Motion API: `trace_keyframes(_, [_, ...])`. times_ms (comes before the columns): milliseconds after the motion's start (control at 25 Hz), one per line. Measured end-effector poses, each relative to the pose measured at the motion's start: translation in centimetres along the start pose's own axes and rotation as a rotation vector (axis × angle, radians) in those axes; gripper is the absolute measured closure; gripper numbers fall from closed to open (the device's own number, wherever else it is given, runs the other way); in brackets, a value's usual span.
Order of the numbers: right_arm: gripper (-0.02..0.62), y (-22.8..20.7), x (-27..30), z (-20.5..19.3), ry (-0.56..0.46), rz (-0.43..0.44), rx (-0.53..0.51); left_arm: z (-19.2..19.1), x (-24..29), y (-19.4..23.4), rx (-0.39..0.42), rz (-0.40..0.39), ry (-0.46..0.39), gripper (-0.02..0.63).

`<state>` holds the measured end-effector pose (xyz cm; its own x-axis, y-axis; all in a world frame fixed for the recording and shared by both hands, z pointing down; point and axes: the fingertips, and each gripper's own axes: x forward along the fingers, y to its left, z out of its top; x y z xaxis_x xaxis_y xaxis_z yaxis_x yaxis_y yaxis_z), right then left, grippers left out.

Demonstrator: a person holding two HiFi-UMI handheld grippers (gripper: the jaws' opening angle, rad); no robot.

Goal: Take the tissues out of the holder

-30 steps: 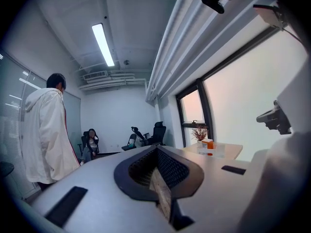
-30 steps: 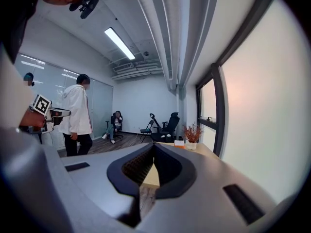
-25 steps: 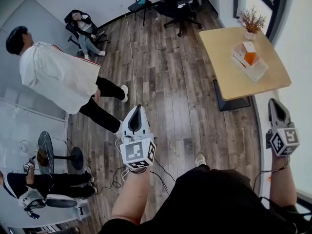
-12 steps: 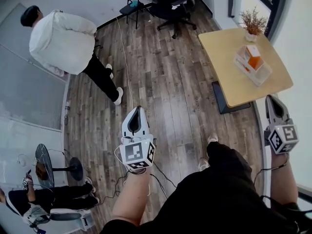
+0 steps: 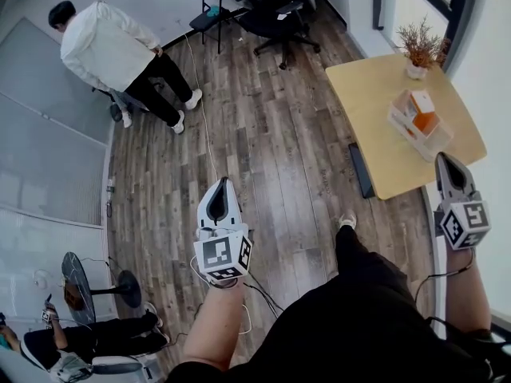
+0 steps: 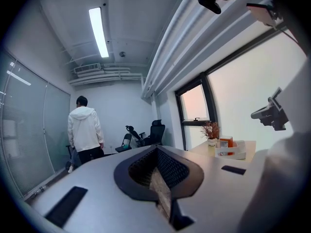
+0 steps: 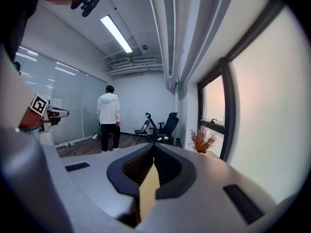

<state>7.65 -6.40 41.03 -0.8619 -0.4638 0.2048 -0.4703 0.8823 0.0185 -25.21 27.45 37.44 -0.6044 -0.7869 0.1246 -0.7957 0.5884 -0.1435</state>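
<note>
The clear tissue holder [image 5: 421, 126] stands on the round-cornered wooden table [image 5: 375, 94] at the upper right, with an orange-and-white tissue pack [image 5: 424, 110] upright in it. In the left gripper view the holder [image 6: 232, 150] shows small at the far right. My right gripper [image 5: 444, 163] is shut and empty, held in the air just short of the table's near edge, below the holder. My left gripper [image 5: 219, 187] hovers over the wood floor well left of the table, shut with nothing in it. Both pairs of jaws meet along a line in their own views.
A dried plant in a white pot [image 5: 418, 53] stands behind the holder. A person in a white jacket [image 5: 112, 46] stands at the back left by a glass wall. Black office chairs [image 5: 275, 6] sit at the back. A floor fan [image 5: 76, 274] and cables [image 5: 255, 294] lie near my feet.
The person in white has walked toward the back wall. The table and holder have slid lower in the head view, closer to my right gripper. Both grippers stay shut.
</note>
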Motion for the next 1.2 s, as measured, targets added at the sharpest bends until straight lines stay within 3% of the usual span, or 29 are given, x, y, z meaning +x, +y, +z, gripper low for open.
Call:
trace_keyframes(440, [0.591,-6.7,10.8,0.4,0.033,-0.043,0.043,2.6,15.2,-1.6,-0.003,-0.03,0.006,0.601])
trace_keyframes(840, [0.591,-13.6,14.8,2.0,0.051,-0.14,0.064,7.4,27.2,-8.9,0.009,-0.191,-0.051,0.601])
trace_keyframes(1200, [0.591,-15.9,14.8,1.4,0.061,-0.262,0.114,8.0,33.5,-12.5,0.049,-0.335,-0.047,0.601])
